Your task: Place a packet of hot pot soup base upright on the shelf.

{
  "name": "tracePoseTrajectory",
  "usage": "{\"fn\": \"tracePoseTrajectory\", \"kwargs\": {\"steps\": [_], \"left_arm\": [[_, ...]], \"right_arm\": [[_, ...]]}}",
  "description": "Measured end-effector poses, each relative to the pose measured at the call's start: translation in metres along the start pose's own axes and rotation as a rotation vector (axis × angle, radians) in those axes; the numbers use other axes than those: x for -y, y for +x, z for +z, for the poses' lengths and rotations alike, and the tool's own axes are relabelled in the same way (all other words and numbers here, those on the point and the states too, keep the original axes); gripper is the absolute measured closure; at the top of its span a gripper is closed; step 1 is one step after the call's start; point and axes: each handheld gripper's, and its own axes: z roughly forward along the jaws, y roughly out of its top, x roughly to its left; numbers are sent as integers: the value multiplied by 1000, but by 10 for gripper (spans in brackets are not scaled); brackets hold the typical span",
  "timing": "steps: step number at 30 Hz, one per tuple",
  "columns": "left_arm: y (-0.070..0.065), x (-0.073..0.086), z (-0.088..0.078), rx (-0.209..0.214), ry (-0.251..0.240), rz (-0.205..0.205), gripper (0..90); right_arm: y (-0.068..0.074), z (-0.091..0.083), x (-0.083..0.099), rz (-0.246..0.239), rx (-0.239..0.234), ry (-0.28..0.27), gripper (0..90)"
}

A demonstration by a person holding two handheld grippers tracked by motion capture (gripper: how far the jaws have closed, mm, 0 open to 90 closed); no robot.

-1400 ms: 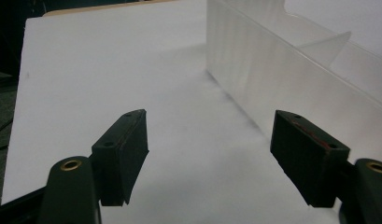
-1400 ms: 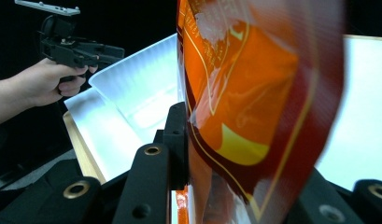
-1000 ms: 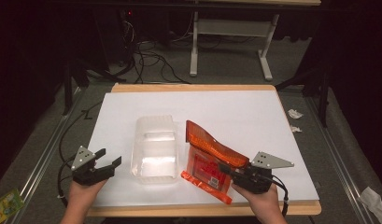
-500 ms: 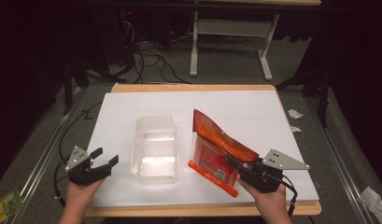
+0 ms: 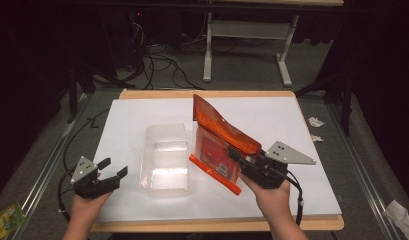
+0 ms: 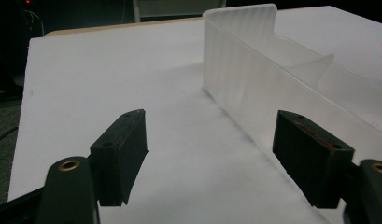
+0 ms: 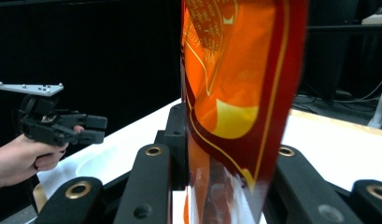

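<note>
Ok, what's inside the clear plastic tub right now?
The clear tub looks empty: its see-through walls show a moulded divider and bare bottom. The orange bag, held by the right gripper, is beside it, not inside. The bag covers the table under it.

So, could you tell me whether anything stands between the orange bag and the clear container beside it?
Nothing visible does. The right gripper holds the orange bag right beside the clear container, whose top is open.
</note>
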Motion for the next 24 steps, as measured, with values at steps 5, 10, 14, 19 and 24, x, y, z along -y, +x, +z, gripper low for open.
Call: {"fn": "tracePoseTrajectory", "kwargs": {"steps": [5, 10, 14, 19, 24], "left_arm": [[1, -1, 1, 1, -3, 1, 269], [1, -1, 4, 3, -3, 1, 269], [1, -1, 3, 2, -8, 2, 269], [1, -1, 2, 5, -13, -2, 269], [2, -1, 2, 6, -16, -1, 269]], "right_arm": [[5, 20, -8, 10, -11, -10, 725], [13, 37, -12, 7, -20, -5, 725], [19, 52, -13, 12, -31, 1, 725], [24, 65, -16, 3, -37, 3, 725], [29, 75, -19, -3, -36, 4, 726]]}}
